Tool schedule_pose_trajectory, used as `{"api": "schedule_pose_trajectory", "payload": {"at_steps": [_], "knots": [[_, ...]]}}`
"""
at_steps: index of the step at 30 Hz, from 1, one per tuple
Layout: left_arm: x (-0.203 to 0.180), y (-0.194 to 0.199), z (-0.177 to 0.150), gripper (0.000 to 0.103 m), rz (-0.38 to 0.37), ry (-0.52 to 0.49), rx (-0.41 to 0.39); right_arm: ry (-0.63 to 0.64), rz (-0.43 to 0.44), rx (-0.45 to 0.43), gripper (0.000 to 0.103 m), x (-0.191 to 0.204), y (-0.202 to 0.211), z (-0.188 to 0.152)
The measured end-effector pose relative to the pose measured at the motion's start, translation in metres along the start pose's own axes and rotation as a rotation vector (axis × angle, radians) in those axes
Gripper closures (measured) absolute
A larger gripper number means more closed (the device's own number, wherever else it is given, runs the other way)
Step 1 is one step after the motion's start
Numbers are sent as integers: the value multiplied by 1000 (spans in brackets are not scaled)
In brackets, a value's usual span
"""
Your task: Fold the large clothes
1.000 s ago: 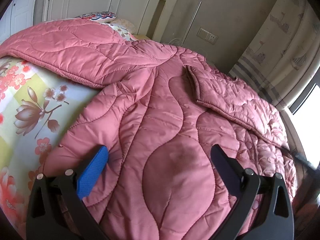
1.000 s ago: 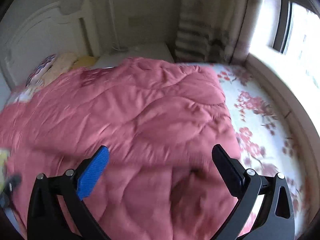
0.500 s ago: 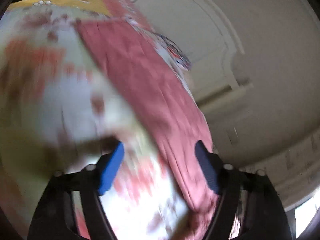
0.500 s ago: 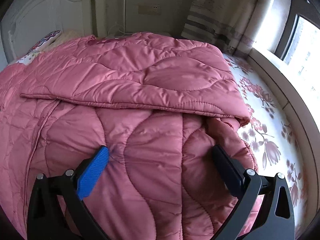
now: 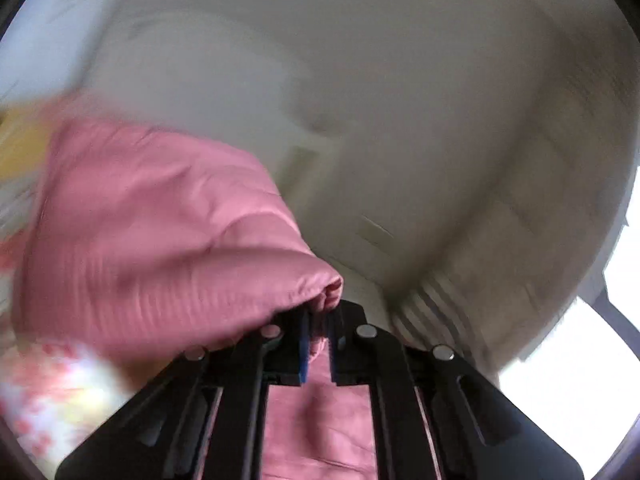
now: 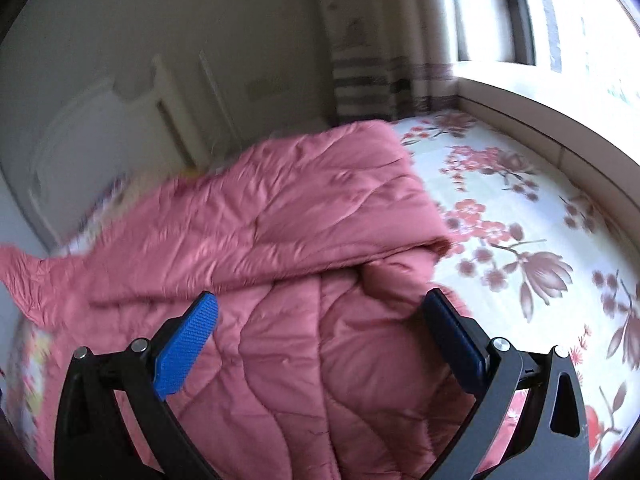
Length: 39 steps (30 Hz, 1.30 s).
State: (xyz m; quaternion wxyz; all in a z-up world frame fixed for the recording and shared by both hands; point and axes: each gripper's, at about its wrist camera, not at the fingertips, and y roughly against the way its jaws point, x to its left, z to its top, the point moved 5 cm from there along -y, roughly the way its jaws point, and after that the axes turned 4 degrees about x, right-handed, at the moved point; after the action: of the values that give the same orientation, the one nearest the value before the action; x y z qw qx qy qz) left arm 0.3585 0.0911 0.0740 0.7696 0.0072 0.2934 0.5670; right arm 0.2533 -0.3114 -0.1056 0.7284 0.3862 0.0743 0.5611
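Note:
A large pink quilted garment (image 6: 304, 240) lies spread and partly folded over on the flowered bed sheet (image 6: 520, 208). In the left wrist view my left gripper (image 5: 318, 320) is shut on a bunched edge of the pink quilted garment (image 5: 160, 232), which is lifted off the bed and stretches away to the left; this view is blurred. In the right wrist view my right gripper (image 6: 320, 312) stands open above the near part of the garment, with nothing pinched between its blue pads (image 6: 188, 344).
A white headboard (image 6: 100, 132) stands at the far end of the bed. A striped curtain (image 6: 372, 68) hangs by the window ledge (image 6: 540, 108) on the right. The sheet is bare to the right of the garment.
My left gripper went from wide open over the garment to shut on its edge and swung upward with it. The right gripper shifted over the garment and rolled; the folded flap moved.

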Motion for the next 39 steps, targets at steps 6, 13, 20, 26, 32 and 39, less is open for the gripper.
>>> {"api": "schedule_pose_trajectory", "payload": {"at_steps": [6, 13, 20, 26, 32, 39], "knots": [[-138, -63, -116, 31, -151, -357, 347, -23, 0, -1, 5, -5, -2, 6], [-79, -11, -151, 16, 2, -433, 257, -27, 1, 7, 5, -5, -2, 1], [64, -1, -138, 14, 237, -159, 330, -28, 1, 10, 5, -5, -5, 0], [98, -4, -175, 14, 224, -89, 412, -9, 11, -18, 5, -1, -1, -1], [99, -16, -176, 10, 207, -62, 418, 19, 37, -34, 8, 12, 9, 1], [96, -15, -176, 7, 207, -70, 422, -101, 194, 92, 9, 42, -17, 35]]}}
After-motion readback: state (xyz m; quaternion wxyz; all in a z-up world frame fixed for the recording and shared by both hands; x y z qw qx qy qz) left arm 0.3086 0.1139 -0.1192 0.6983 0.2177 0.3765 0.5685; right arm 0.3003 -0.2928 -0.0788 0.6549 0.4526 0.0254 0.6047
